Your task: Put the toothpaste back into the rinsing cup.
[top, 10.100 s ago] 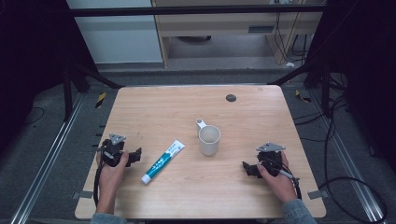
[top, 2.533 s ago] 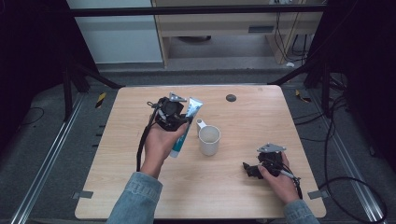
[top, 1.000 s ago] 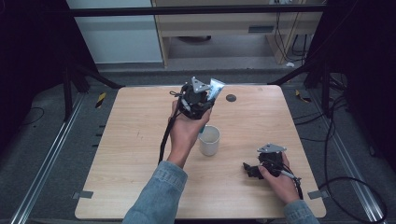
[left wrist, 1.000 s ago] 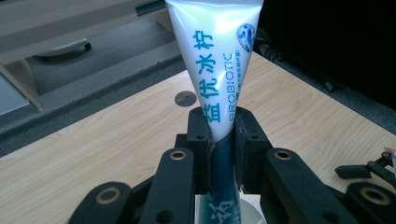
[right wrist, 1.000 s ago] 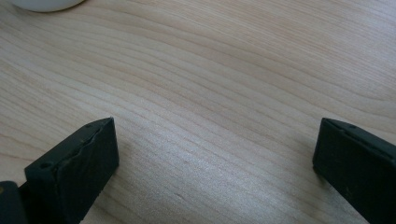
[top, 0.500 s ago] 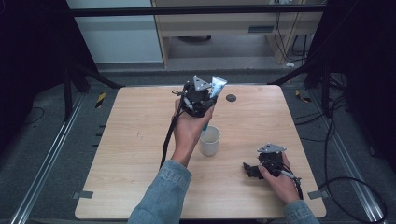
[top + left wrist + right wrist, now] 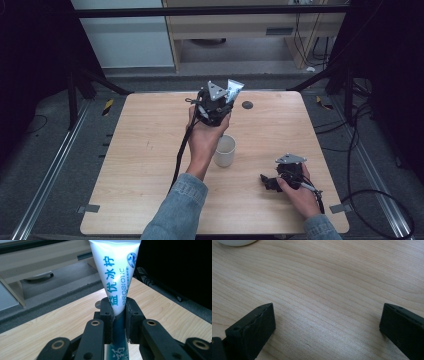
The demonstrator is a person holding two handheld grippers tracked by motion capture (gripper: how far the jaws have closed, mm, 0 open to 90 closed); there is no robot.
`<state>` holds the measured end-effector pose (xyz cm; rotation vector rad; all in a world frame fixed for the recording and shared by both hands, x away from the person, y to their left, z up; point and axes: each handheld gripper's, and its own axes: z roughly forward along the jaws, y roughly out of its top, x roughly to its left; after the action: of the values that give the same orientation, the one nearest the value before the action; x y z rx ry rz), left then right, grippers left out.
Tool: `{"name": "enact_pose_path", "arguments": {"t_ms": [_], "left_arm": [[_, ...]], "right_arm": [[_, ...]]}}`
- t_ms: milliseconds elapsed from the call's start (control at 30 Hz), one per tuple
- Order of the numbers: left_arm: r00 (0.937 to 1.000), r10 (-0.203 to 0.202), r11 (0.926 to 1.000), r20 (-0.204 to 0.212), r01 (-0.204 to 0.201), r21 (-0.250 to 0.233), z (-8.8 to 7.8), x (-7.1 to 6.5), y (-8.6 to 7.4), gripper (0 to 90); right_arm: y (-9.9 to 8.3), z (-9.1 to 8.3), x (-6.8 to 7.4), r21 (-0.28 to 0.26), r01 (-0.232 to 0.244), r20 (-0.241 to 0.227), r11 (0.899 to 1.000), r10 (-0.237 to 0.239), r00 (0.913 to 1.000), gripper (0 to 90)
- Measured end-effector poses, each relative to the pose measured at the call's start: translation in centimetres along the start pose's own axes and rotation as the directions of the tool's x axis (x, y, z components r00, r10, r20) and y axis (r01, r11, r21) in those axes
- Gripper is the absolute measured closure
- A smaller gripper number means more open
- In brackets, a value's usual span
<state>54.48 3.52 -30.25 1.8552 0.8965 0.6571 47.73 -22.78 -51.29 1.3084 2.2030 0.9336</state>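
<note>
**Operator:** Now, what am I holding, and how will it behave?

**Manual:** Your left gripper (image 7: 218,107) is clamped on the toothpaste tube (image 7: 117,277). You hold it raised above the far middle of the table (image 7: 140,170), just beyond the white cup (image 7: 224,151). In the left gripper view the jaws pinch the tube at its lower, narrower part, and the flat crimped end rises above them. Judge the tube light and soft: its wall gives under pressure, and the glossy skin may slip. The present hold near the stiffer, narrower part looks sound. Do not squeeze harder, or the body will likely deform. Whether the cap is on cannot be told, since that end sits below the jaws.

**Operator:** And my other hand?

**Manual:** Your right gripper (image 7: 272,182) rests low on the near right of the table, jaws wide apart and holding nothing. Bare wood lies between them in the right gripper view.

**Operator:** What stands in the way?

**Manual:** The cup stands upright, open mouth up, directly below your left wrist. A careless descent could knock it over. The dark round hole (image 7: 247,105) in the tabletop lies just right of the tube. The cable (image 7: 181,150) hangs along your left forearm; keep it off the cup.
</note>
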Motion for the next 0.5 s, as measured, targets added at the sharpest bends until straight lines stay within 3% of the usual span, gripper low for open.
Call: {"name": "enact_pose_path", "arguments": {"t_ms": [500], "left_arm": [[0.9998,-0.015,0.9986,-0.009,0.014,-0.052,0.38,-0.6,-0.82,78.3]], "right_arm": [[0.0,0.0,0.0,0.0,0.0,-0.001,1.0,0.0,1.0,0.5]]}}
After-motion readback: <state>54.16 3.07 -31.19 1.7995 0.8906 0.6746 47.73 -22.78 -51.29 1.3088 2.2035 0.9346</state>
